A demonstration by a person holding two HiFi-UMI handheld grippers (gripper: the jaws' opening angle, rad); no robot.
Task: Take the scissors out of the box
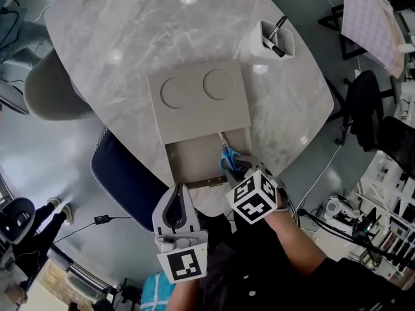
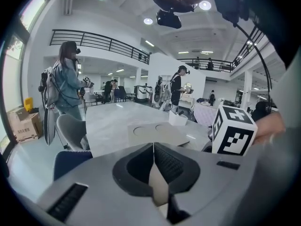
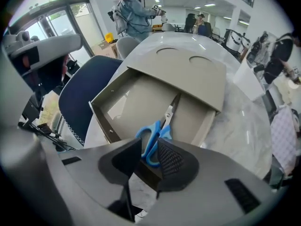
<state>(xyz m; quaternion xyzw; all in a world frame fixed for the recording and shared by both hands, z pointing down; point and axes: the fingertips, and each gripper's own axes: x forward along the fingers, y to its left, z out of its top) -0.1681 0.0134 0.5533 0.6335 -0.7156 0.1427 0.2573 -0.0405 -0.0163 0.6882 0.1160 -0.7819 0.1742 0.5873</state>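
Observation:
A beige box [image 1: 198, 99] lies on the marble table [image 1: 130, 37], its drawer [image 1: 191, 159] pulled out toward me. Scissors [image 1: 227, 155] with blue handles lie in the drawer's right part, blades pointing away from me. My right gripper [image 1: 241, 170] points steeply down over the handles. Its jaws stand open, and the blue handles of the scissors [image 3: 155, 138] sit between the pads [image 3: 171, 159] without being pressed. My left gripper [image 1: 176, 209] hovers at the drawer's near left corner, shut and empty. In the left gripper view the left gripper [image 2: 153, 166] shows its tips together.
A white holder [image 1: 273, 41] with pens stands at the table's far right. A blue chair [image 1: 120, 173] is tucked under the near left edge, and a grey chair [image 1: 52, 89] sits further left. People stand beyond the table in the left gripper view.

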